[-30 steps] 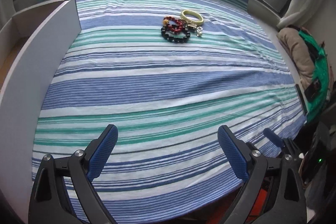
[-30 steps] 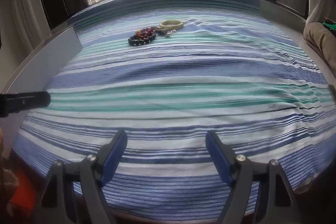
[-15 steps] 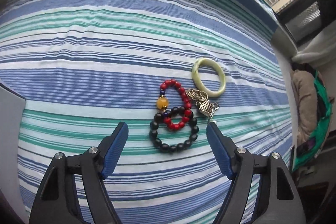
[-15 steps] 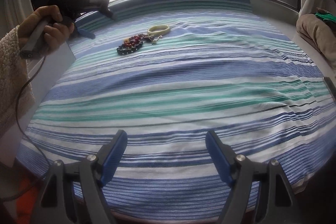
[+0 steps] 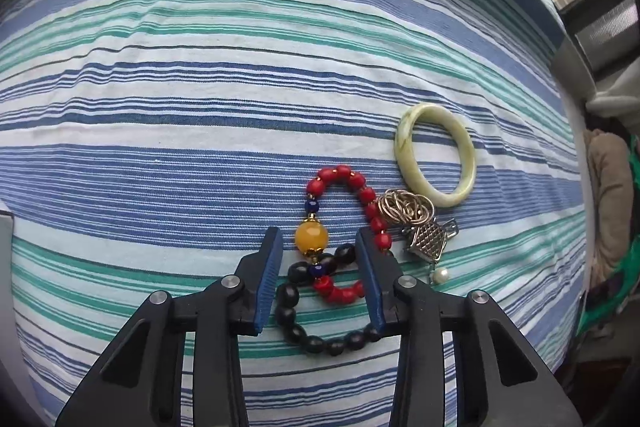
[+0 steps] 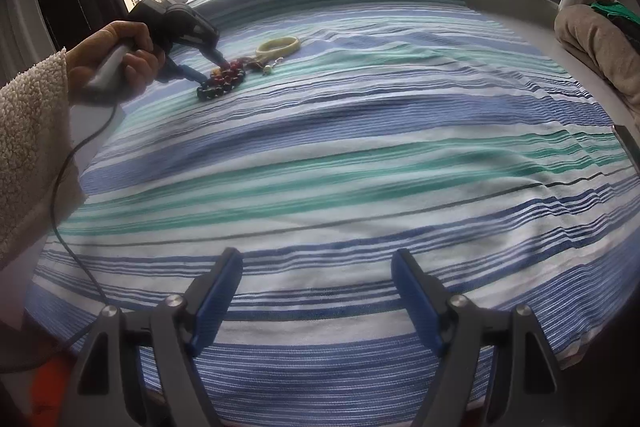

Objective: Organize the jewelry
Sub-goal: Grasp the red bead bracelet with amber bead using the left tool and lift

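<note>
A red bead bracelet with an amber bead lies on the striped cloth, overlapping a black bead bracelet. A pale green bangle and a silver chain with a charm and pearl lie to the right. My left gripper is down over the two bead bracelets, its jaws partly closed around their overlap, not clamped. It also shows in the right wrist view at the jewelry pile. My right gripper is open and empty, low over the near cloth.
The blue, green and white striped cloth covers the whole surface. A white box edge sits at the far left. A beige and green bundle lies at the right edge. A cable hangs from the left hand.
My left gripper has moved forward and down onto the bead bracelets, and its jaws have narrowed around them. The right gripper has stayed almost still.
</note>
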Motion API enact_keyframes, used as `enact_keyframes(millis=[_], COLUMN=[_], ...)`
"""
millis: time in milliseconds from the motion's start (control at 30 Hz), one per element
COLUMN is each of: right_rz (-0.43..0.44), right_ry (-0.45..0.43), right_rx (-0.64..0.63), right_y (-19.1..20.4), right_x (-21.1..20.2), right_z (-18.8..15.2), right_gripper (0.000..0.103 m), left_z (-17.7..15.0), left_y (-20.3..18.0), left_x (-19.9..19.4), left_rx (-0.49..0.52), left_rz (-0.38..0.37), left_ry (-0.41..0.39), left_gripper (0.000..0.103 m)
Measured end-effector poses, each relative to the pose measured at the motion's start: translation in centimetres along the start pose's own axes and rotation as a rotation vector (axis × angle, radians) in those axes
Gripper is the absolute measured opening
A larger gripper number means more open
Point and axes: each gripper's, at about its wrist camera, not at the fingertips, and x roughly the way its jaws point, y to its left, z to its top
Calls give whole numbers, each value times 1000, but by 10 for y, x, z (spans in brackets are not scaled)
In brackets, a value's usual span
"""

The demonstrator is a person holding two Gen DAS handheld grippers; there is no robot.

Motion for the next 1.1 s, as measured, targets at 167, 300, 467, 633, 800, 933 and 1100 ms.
enact_keyframes(millis=[167,300,467,633,800,933,1100], right_rz=[-17,-37,-40,-3,23,60,138], right_ry=[-3,-9,-13,-14,-9,5,60], right_rx=[5,10,26,27,-7,-39,-108], right_y=[-3,-5,-7,2,23,43,69], right_x=[-1,-3,-6,-9,-10,-9,1], right_z=[-1,-2,-2,5,9,8,22], right_gripper=[78,78,78,78,78,78,78], left_z=[0,-10,-29,-65,-117,-156,-201], left_y=[-7,4,23,46,76,97,119], left_x=[1,-22,-78,-142,-189,-211,-223], left_rx=[4,-31,-42,-23,-6,-5,-26], left_rz=[-17,-95,-172,-227,-247,-253,-236], left_ry=[-4,-49,-136,-225,-281,-315,-347], left_gripper=[15,15,15,15,15,15,15])
